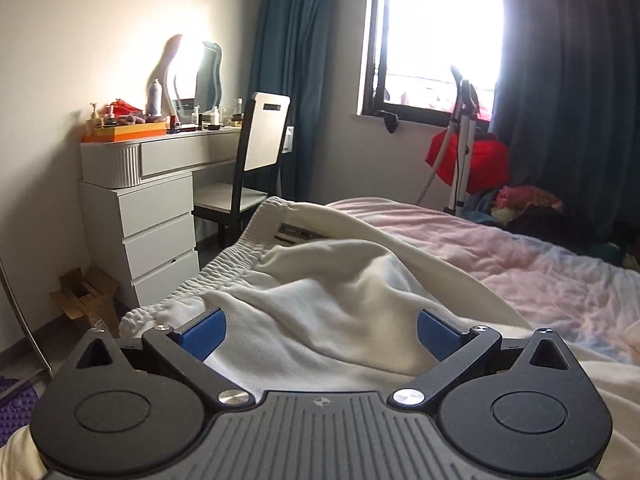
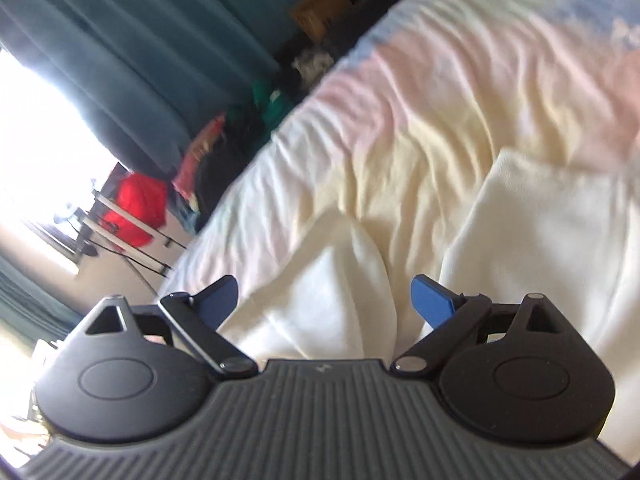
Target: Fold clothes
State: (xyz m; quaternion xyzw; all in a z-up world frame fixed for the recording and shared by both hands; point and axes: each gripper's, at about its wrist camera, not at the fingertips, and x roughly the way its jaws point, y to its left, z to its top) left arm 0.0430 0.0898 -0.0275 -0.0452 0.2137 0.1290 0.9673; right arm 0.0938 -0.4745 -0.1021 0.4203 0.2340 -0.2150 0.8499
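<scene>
A pair of cream-white trousers (image 1: pixel 320 280) lies rumpled on the bed, its elastic waistband (image 1: pixel 224 264) toward the left edge and a label showing inside. My left gripper (image 1: pixel 320 330) hovers just over the cloth near the waistband, its blue pads (image 1: pixel 204 334) spread wide with nothing pinched. In the right wrist view the same cream garment (image 2: pixel 340 292) lies in two folds, a second part (image 2: pixel 532 240) to the right. My right gripper (image 2: pixel 324 300) stands open above the cloth, its blue fingertips (image 2: pixel 432 300) apart and holding nothing. That view is blurred.
The bed has a pink, cream and blue quilt (image 1: pixel 520 264). Left of it stand a white dressing table (image 1: pixel 152 184) with drawers and bottles, and a chair (image 1: pixel 248 176). A window (image 1: pixel 432 36) with dark teal curtains, a red bag (image 1: pixel 472 164) and piled clothes (image 1: pixel 528 204) lie beyond.
</scene>
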